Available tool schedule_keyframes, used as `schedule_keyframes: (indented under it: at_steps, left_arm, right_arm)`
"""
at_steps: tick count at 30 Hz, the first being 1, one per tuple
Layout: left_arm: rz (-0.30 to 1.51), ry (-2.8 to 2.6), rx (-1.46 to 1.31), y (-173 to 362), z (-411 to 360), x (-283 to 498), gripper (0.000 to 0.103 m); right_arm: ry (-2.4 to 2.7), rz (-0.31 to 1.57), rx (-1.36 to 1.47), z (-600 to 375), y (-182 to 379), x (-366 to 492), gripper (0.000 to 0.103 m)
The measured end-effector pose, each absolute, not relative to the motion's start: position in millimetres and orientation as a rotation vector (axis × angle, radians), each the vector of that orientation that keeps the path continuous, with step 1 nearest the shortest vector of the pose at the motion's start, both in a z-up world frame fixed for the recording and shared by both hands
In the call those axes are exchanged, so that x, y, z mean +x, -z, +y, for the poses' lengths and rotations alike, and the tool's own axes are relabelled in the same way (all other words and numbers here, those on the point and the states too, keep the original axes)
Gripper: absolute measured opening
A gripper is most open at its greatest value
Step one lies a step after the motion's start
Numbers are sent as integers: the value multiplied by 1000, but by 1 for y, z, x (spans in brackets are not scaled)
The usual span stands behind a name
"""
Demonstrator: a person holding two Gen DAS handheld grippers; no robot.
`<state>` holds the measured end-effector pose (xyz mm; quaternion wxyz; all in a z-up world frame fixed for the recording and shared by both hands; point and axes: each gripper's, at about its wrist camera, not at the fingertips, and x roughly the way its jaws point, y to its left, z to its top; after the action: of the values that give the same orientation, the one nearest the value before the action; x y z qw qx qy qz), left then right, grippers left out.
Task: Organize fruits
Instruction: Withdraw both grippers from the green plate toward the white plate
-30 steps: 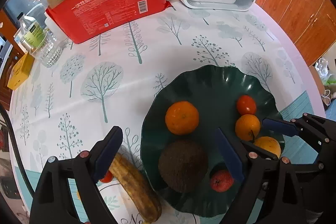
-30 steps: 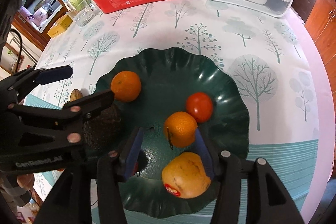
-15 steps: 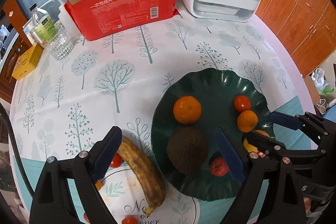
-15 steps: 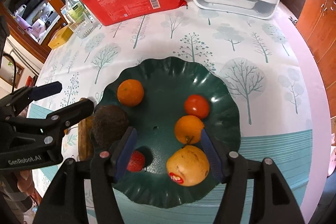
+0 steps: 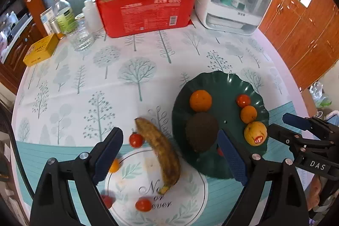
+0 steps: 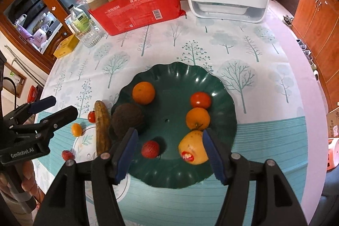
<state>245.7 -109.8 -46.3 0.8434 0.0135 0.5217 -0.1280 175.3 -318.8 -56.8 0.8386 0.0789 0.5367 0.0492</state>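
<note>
Hovering above the surface (image 5: 148,60) with both pairs of tongs empty and spread apart: left tongs (image 5: 169,154) gaping wide over the banana (image 5: 161,151), right tongs (image 6: 169,151) parted above the near side of the green plate (image 6: 178,75), nothing pressed between the pads.

Judging the step in hand: fetching the banana, the largest fruit lying off the plate. Lying just beside the plate's left rim, on the round printed medallion of the cloth, with a cherry tomato (image 5: 136,140) touching or nearly touching its far end and a small yellow fruit (image 5: 114,165) near the left pad.

Pointing, in the left wrist view, from its blunt far tip at upper left down to its stem at lower right; long axis running diagonally, roughly parallel to the plate's edge. Resting flat, curve bulging toward the plate.

Doing it well, likely: rolling the left tongs so the pads straddle the banana across its width, not along its length; aiming for the thick middle, away from the tomato; descending straight; squeezing gently, given the brown, soft-looking skin; lifting clear of the wavy rim before carrying over. Setting it down in the bare middle of the plate, between the orange (image 5: 200,100) and brown round fruit (image 5: 202,134) on one side and the tomato, small orange and yellow pear-like fruit (image 5: 255,133) on the other. Keeping the right tongs out of the path.
</note>
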Motion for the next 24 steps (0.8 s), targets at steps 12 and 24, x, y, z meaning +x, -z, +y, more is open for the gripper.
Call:
schedule_keyframes:
  at_steps: [12, 24]
  left_arm:
    - [1008, 243, -26, 4, -22, 205, 91]
    - [981, 223, -53, -1, 56, 185, 92]
  right_arm:
    - [-107, 1066, 183, -269, 21, 140, 64]
    - [-124, 974, 107, -194, -3, 116, 64]
